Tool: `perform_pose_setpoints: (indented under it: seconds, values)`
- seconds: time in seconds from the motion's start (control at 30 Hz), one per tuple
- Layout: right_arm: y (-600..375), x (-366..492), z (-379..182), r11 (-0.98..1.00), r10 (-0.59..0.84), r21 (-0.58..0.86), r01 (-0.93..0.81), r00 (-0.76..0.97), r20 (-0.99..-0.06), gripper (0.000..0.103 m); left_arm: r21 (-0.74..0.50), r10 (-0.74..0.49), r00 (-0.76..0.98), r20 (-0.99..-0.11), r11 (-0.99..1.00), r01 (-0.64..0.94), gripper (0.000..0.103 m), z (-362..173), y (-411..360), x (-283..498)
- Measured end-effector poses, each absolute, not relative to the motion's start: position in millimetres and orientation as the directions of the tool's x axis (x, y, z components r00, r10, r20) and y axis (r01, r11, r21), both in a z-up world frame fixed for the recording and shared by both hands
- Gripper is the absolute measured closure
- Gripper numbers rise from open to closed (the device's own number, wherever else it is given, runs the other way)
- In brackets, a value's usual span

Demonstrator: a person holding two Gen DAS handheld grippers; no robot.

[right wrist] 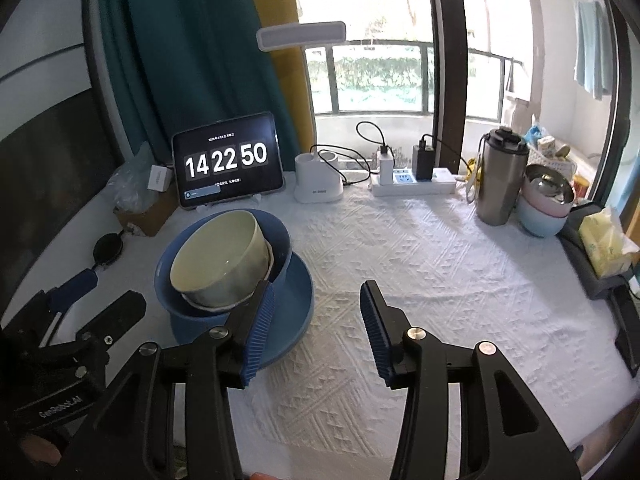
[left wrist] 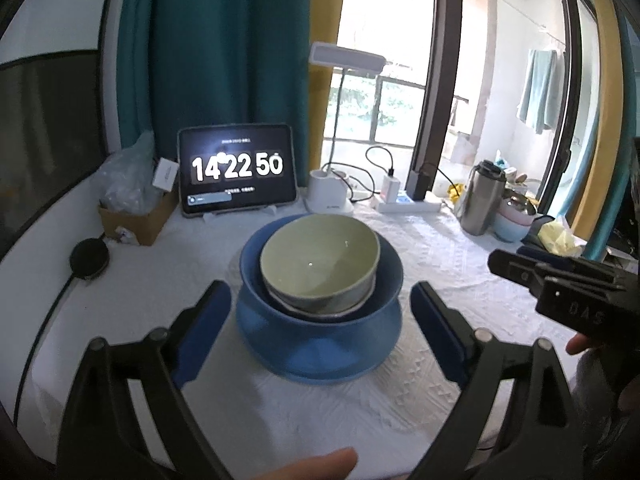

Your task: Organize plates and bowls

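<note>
Left tool [left wrist: 320, 328] is spread wide with nothing in it, its 2 blue pads flanking the stack without touching: a green bowl [left wrist: 320, 260] tilted inside a blue bowl [left wrist: 316, 300], which sits on a blue plate [right wrist: 296, 296] at the left-centre of the bench [right wrist: 420, 248]. Right tool [right wrist: 318, 328] hangs wide open and empty just right of the stack. Looks to me like stacking's basically done, so next up is probably straightening that crooked green bowl.

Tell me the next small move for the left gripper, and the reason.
Probably ease the left gripper back. It is open and holds nothing, and the green bowl already sits nested in the blue bowl on the blue plate, so the stack looks done.
</note>
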State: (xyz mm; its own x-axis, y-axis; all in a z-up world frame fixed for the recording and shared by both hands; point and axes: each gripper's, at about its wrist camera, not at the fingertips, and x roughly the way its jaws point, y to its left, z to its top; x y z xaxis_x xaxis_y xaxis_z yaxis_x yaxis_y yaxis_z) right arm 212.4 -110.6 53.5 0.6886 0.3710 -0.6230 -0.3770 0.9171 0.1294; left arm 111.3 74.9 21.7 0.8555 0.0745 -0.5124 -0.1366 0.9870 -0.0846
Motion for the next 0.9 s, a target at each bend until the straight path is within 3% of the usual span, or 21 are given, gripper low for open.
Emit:
perform_pose_setpoints:
  seconds: [0.37,0.9]
  values:
    - [-130,172,65,0.913,0.383,0.110,-0.393,0.734,-0.561,0.054,-0.063,0.127,0.884,-0.450,0.983,-0.174,0.011,35,63,67]
    - [-156,113,83,0.917,0.384,0.094,-0.387,0.794,-0.472,0.049,-0.046,0.106,0.923,-0.369,0.990,-0.132,0.011,49,39,15]
